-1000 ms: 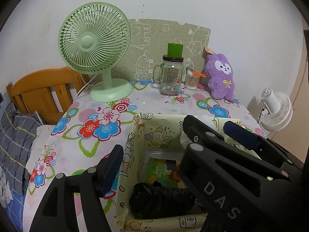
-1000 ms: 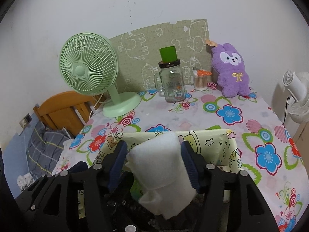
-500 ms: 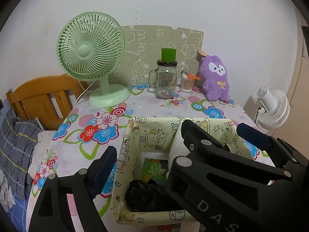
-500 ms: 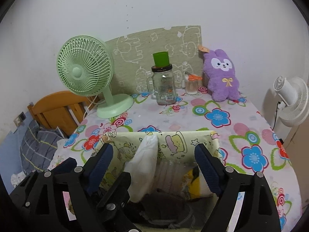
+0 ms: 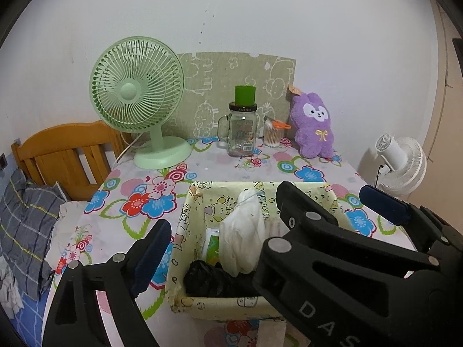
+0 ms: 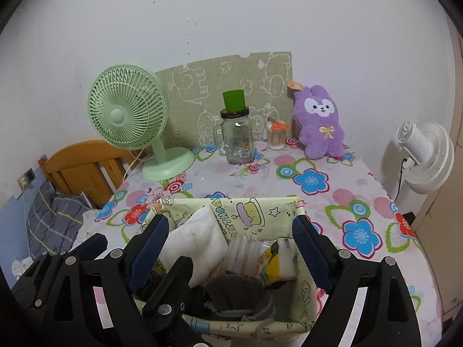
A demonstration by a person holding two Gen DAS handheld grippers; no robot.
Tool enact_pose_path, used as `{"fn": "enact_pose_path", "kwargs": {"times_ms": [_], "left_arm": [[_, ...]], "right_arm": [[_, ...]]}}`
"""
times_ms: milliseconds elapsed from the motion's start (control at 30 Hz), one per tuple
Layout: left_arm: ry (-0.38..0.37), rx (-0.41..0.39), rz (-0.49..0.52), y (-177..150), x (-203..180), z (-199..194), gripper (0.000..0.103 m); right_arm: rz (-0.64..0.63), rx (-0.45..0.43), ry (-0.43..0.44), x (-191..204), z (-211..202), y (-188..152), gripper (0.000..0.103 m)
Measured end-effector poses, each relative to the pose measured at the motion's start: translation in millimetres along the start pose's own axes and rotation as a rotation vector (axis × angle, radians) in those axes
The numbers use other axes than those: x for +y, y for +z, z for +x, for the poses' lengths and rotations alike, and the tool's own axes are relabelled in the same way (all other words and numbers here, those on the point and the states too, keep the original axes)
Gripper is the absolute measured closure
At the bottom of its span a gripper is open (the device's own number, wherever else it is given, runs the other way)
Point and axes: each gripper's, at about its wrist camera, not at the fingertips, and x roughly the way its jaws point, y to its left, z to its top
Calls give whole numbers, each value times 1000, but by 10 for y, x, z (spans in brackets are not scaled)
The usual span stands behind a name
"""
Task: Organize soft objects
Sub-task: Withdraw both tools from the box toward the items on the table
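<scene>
Both grippers gape wide, empty, angled down over box: left gripper (image 5: 260, 225) w/ right gripper (image 6: 228, 245) crossing its view. Vs a sec ago: right one's blue pads were pinching the white folded cloth (image 6: 199, 243); now let go, both pulled back & up. Cloth leans inside pale-yellow cartoon-print fabric box (image 6: 260, 205) on floral-cloth table (image 6: 332, 173), alongside black crumpled bag (image 5: 211, 277), grey drawstring pouch (image 6: 234, 292), clear plastic packets (image 6: 246, 251).

The plush rabbit (image 6: 318, 124) looks fuzzy, the jar (image 6: 237, 141) clear glossy glass, the fan (image 6: 127, 115) smooth matt plastic, the headboard (image 5: 66, 150) varnished wood; the storage box (image 6: 260, 211) is perhaps printed fabric.
</scene>
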Motion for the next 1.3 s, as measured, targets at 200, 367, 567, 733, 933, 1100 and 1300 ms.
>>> {"fn": "enact_pose_path", "kwargs": {"times_ms": [200, 367, 567, 733, 933, 1100, 1300], "left_arm": [[7, -19, 2, -27, -37, -157, 10], [17, -37, 8, -54, -71, -307, 9], [15, -50, 9, -109, -97, -456, 9], [14, -67, 16, -157, -135, -592, 7], [10, -76, 17, -221, -169, -725, 7], [5, -82, 14, -278, -191, -821, 6], [-5, -89, 9, -364, -208, -948, 6]], "right_arm": [[-31, 0, -30, 21, -176, -1, 14], [-28, -15, -33, 12, -337, -27, 14], [-30, -27, -39, 15, -518, -77, 14], [-32, -40, -44, 6, -675, -119, 14], [-35, -51, -49, -3, -837, -192, 14], [-40, -59, -55, 5, -966, -255, 12], [-45, -77, -60, 10, -1109, -329, 9]]}}
